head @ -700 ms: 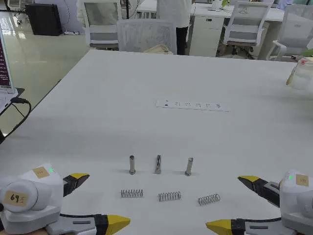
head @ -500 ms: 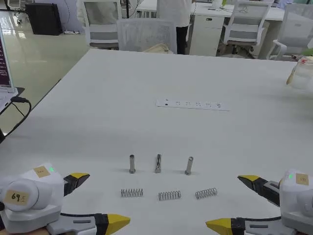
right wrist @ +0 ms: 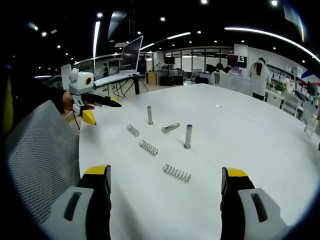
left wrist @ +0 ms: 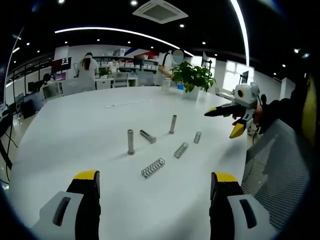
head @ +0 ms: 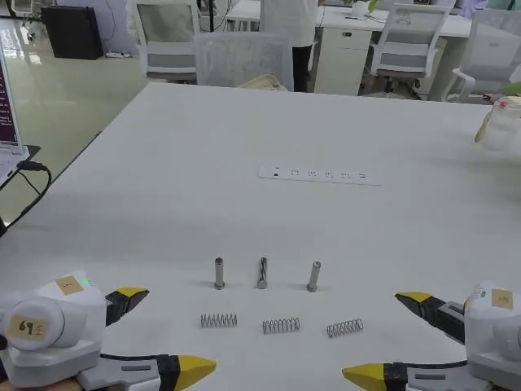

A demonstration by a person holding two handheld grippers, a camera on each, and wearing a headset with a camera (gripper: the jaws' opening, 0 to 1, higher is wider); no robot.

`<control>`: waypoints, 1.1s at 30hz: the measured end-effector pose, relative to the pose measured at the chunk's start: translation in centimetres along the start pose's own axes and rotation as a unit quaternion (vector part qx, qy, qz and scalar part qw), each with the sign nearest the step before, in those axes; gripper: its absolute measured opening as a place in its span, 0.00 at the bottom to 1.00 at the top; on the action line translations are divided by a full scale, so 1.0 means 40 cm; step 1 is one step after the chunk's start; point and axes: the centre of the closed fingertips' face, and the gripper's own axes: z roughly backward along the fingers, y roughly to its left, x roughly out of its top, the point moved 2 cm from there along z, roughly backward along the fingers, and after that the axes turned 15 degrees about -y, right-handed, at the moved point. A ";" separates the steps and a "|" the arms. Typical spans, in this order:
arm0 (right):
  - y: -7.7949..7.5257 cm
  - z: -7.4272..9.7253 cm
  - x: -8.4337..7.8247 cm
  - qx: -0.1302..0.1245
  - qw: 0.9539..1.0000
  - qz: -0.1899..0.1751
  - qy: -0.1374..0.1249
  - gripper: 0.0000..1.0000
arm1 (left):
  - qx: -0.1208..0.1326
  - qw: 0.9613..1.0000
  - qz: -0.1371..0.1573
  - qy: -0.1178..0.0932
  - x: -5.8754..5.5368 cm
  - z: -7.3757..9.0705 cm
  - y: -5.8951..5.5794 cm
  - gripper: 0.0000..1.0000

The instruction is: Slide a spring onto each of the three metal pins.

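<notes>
Three metal pins stand in a row on the white table [head: 163,187]: left pin [head: 219,274] and right pin [head: 314,276] upright, middle pin [head: 262,273] lying on its side, as the left gripper view makes plain [left wrist: 147,136]. Three loose springs lie in front of them: left [head: 219,321], middle [head: 281,326], right [head: 345,327]. My left gripper [head: 163,334] is open at the near left, and its own view has a spring [left wrist: 152,167] just ahead of it. My right gripper [head: 391,338] is open at the near right, a spring [right wrist: 176,173] close before it.
A white power strip [head: 319,174] lies mid-table beyond the pins. A clear plastic container [head: 496,126] sits at the far right edge. A black cable [head: 32,171] hangs off the left side. Office chairs [head: 244,57] and a standing person are behind the table.
The right spring shifted slightly away and then back. Both grippers have stayed in place, open.
</notes>
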 end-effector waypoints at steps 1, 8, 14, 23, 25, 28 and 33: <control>0.000 0.000 0.000 0.000 1.000 0.000 0.000 0.90 | 0.000 1.000 0.000 0.000 0.000 0.000 0.000 0.89; 0.001 0.000 -0.001 0.001 1.000 -0.001 0.000 0.90 | 0.001 1.000 -0.001 0.002 -0.001 0.000 0.000 0.89; 0.001 0.000 -0.001 0.001 1.000 -0.001 0.000 0.90 | 0.002 1.000 -0.002 0.002 -0.001 0.001 0.002 0.89; 0.002 -0.002 -0.001 0.002 1.000 0.000 0.001 0.90 | 0.002 1.000 -0.001 0.001 -0.001 0.001 0.002 0.88; 0.003 -0.002 -0.001 0.003 1.000 -0.001 0.001 0.90 | 0.001 1.000 -0.002 0.003 -0.002 0.002 0.002 0.88; 0.003 -0.002 -0.001 0.003 1.000 -0.001 0.002 0.90 | 0.001 1.000 -0.002 0.003 -0.002 0.002 0.002 0.88; 0.003 -0.002 -0.002 0.004 1.000 -0.001 0.002 0.90 | 0.000 1.000 -0.003 0.005 -0.003 0.001 0.002 0.88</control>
